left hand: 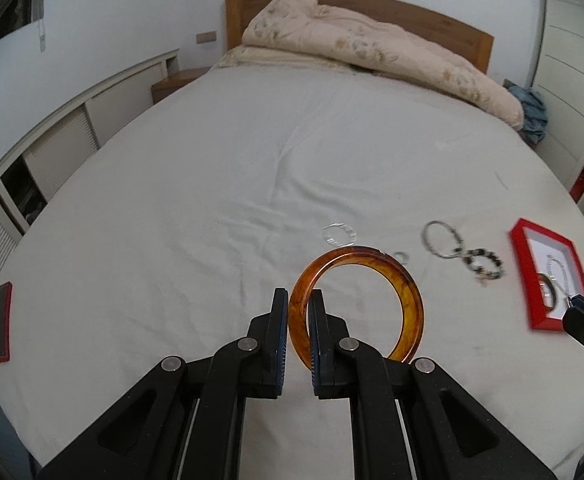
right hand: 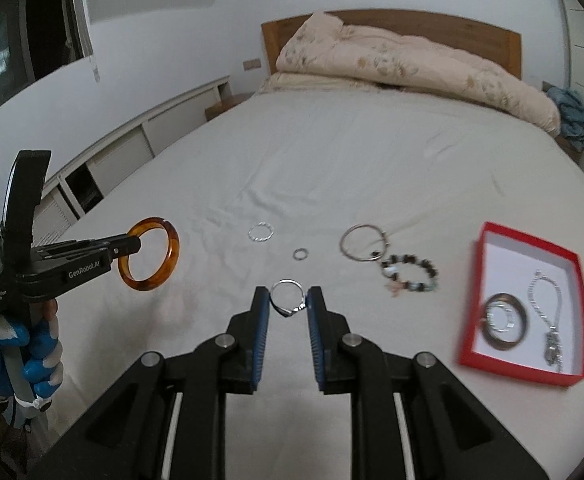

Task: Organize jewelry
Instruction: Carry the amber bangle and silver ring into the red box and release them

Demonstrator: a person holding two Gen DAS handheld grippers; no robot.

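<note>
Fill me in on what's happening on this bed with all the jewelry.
A person is sorting jewelry with a handheld gripper in each hand. The left gripper is shut on an amber bangle, held up off the sheet. The right gripper is shut on a small silver ring. A red box on the bed already holds a dark bangle and a chain. A beaded bracelet and several rings lie loose on the sheet.

Soft even daylight, fisheye bending, blurred edges
</note>
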